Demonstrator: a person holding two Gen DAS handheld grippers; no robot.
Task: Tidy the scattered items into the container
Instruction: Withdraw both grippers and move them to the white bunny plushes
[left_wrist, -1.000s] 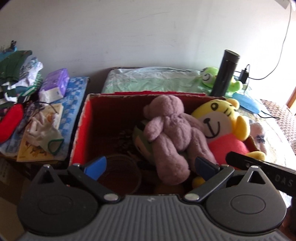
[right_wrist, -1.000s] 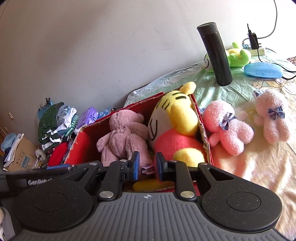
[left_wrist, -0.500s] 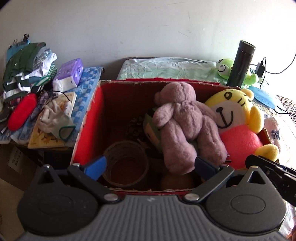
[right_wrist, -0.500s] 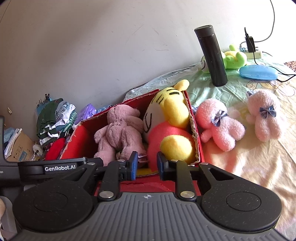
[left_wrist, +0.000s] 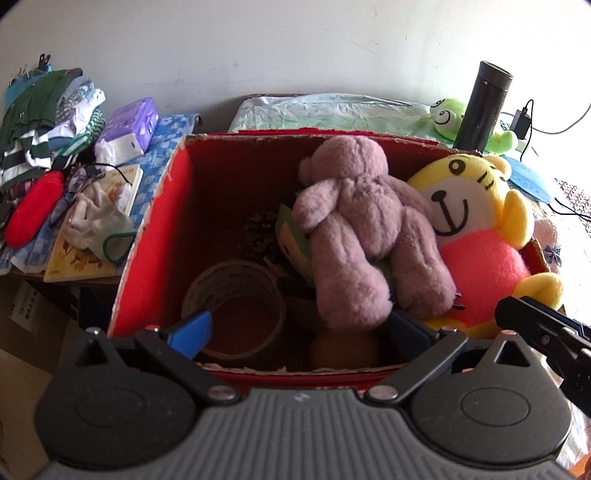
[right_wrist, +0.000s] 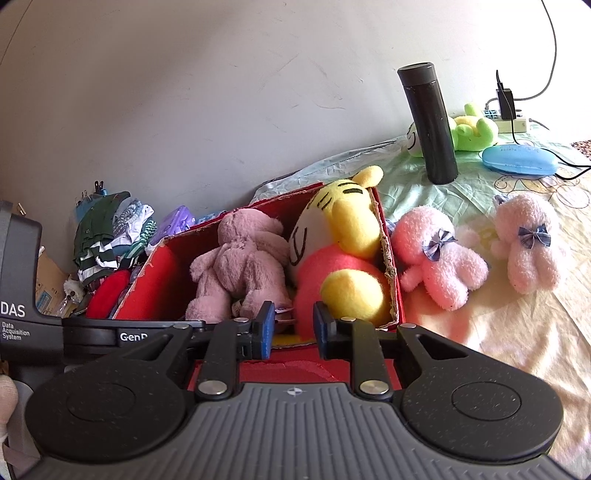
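1. Left tongs (left_wrist: 295, 328) spread wide, empty, over near edge of red box (left_wrist: 155, 229).
2. Right tongs (right_wrist: 293, 326) nearly clenched, narrow gap, gripping nothing, at box's near wall.
3. Inside box: mauve bear (left_wrist: 362, 229), yellow tiger plush (left_wrist: 476, 229), tape roll (left_wrist: 236, 306).
4. Left out on bed (right_wrist: 517, 332): pink plush (right_wrist: 436, 258) touching box's right wall, paler pink plush (right_wrist: 528, 243) further right, both lying lengthwise toward near edge.
5. Right tongs nearer; box's right wall in the way.
6. Black flask (right_wrist: 428, 122), green frog (right_wrist: 472, 131) at far edge.
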